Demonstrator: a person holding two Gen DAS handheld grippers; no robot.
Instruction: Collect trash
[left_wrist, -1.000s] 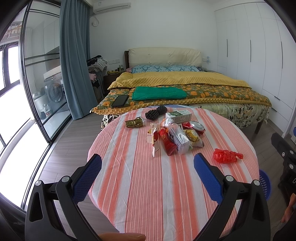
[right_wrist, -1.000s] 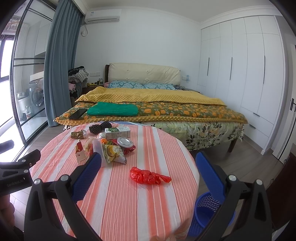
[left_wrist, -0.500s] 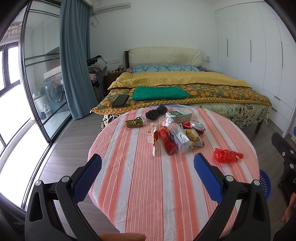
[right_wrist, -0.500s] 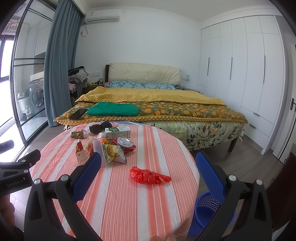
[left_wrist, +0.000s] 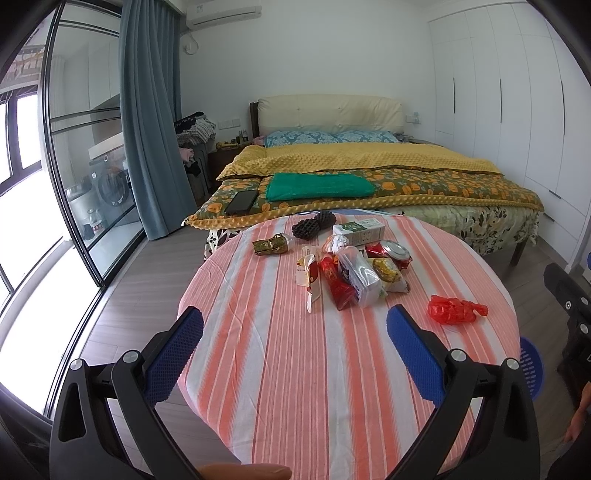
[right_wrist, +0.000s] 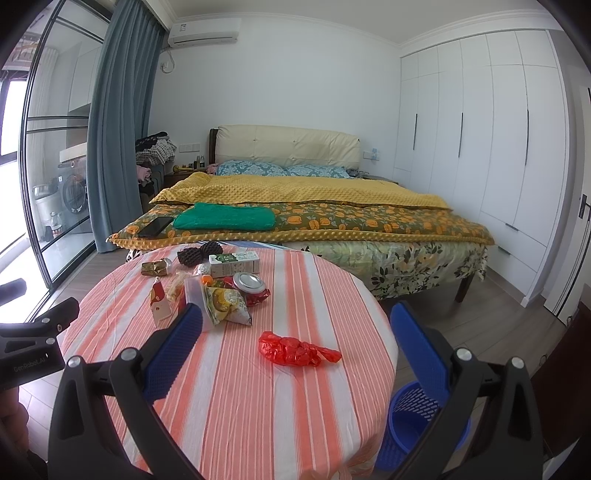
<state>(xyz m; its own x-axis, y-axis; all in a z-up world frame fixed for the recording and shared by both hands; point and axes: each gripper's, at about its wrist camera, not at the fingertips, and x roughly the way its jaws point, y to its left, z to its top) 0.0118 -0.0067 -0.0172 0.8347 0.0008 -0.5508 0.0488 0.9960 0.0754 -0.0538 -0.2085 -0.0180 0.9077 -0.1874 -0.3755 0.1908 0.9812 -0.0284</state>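
A round table with a striped orange-and-white cloth (left_wrist: 280, 362) (right_wrist: 236, 398) holds a pile of trash: snack wrappers (left_wrist: 354, 280) (right_wrist: 225, 304), a green-and-white carton (left_wrist: 360, 230) (right_wrist: 234, 264), a can (left_wrist: 395, 253) (right_wrist: 249, 282), a black mesh piece (left_wrist: 314, 225) and a green-gold packet (left_wrist: 271, 245). A crumpled red plastic bag (left_wrist: 454, 308) (right_wrist: 295, 349) lies apart, nearer the right side. A blue mesh bin (right_wrist: 421, 417) (left_wrist: 532, 363) stands on the floor right of the table. My left gripper (left_wrist: 295, 332) and right gripper (right_wrist: 295, 325) are both open and empty, held above the table's near edge.
A bed (left_wrist: 369, 177) with yellow and floral blankets, a green folded cloth (left_wrist: 317, 186) and a phone (left_wrist: 242, 201) stands just behind the table. White wardrobes (right_wrist: 480, 147) line the right wall. A glass partition and blue curtain (left_wrist: 147, 129) are at left.
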